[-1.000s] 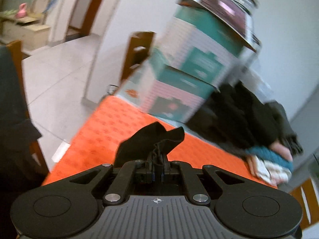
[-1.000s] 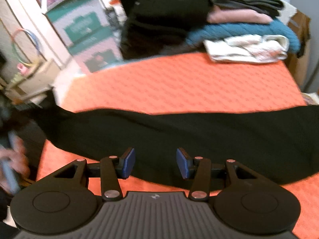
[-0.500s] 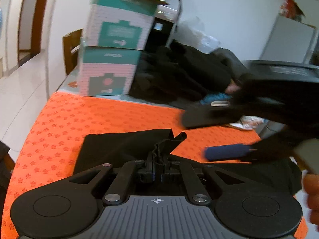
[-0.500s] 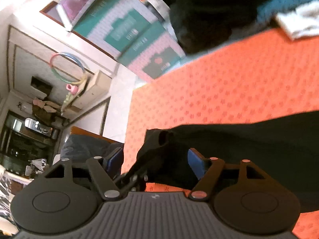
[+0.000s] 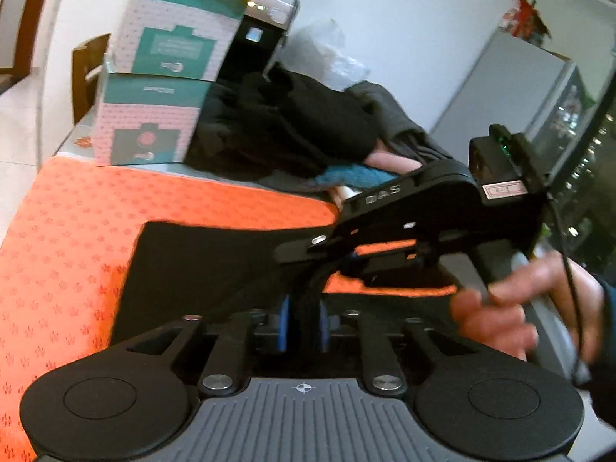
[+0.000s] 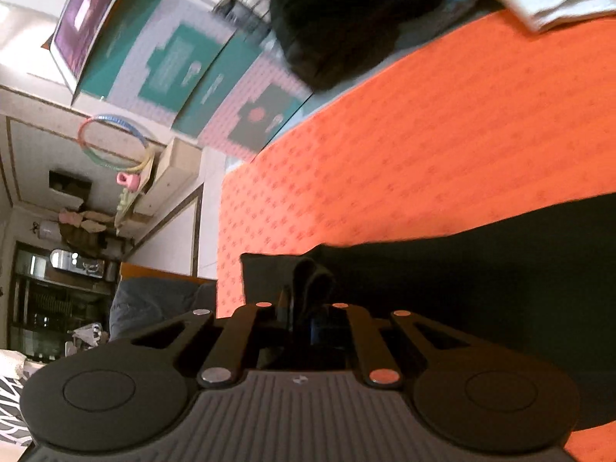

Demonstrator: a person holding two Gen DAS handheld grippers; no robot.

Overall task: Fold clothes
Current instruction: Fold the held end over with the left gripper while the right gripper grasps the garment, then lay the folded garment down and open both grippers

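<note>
A black garment point(image 5: 215, 265) lies across the orange patterned tablecloth point(image 5: 77, 231). My left gripper point(image 5: 303, 323) is shut on a bunched edge of it, the blue pads pinching the cloth. The right gripper body point(image 5: 423, 215) crosses the left wrist view just above, held by a hand point(image 5: 512, 308). In the right wrist view the garment point(image 6: 481, 269) spreads to the right, and my right gripper point(image 6: 304, 327) is shut on a fold of it near its left corner.
Stacked teal and pink boxes point(image 5: 161, 88) stand at the table's far left. A pile of dark, blue and white clothes point(image 5: 308, 134) lies along the far edge. The table's left edge point(image 6: 220, 231) drops to the floor. A chair point(image 5: 86, 73) stands behind.
My right gripper has closed on the garment beside the left gripper. Both views have swung, and the garment now lies spread wider on the cloth.
</note>
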